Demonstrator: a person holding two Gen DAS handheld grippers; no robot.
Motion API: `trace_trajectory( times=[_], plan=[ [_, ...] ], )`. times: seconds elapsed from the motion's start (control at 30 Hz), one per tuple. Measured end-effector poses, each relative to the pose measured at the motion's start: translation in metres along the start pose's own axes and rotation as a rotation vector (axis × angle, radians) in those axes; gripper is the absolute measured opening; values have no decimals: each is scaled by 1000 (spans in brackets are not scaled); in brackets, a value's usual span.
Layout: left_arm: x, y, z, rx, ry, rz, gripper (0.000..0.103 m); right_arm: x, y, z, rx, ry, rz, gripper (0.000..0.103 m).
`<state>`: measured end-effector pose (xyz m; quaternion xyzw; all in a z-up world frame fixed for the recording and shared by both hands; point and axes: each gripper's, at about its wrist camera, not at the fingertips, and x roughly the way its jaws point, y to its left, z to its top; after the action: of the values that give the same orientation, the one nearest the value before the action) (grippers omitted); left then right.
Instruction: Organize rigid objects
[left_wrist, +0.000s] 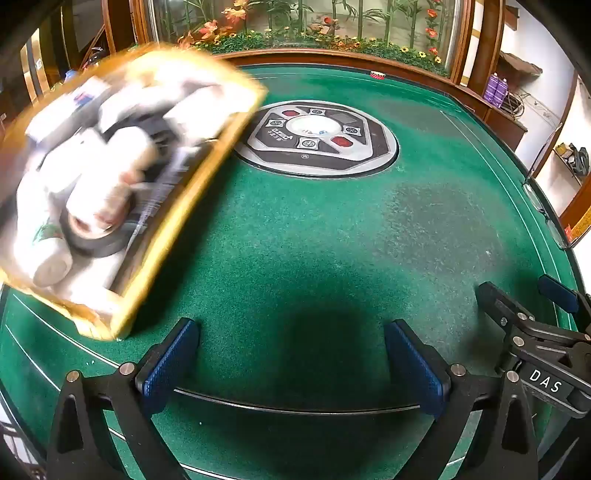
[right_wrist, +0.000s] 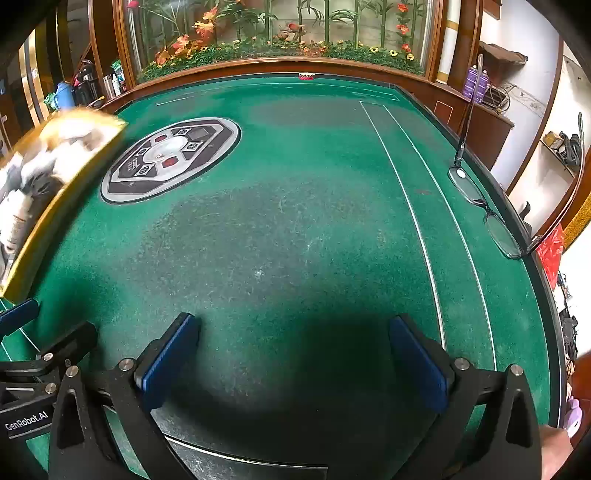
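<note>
While the left gripper stands wide open and empty over the green table, the left wrist view shows a blurred yellow tray at the left, full of white rolls and boxes; nothing is held. From the right wrist view, the right gripper is also open and empty; glasses lie near the right edge, so organizing seems not yet begun.

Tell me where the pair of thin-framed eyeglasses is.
In the right wrist view, the thin-framed eyeglasses lie at the right edge of the green felt table, outside the white lines.
</note>
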<state>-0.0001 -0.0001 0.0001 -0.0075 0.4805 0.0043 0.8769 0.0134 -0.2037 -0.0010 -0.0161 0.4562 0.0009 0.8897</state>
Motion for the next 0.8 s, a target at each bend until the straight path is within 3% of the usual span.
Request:
trace_trajectory(
  times=[0.8],
  plan=[
    [1,-3,0,0,0,-1,103,2,0,0,2,1,2,103]
  ],
)
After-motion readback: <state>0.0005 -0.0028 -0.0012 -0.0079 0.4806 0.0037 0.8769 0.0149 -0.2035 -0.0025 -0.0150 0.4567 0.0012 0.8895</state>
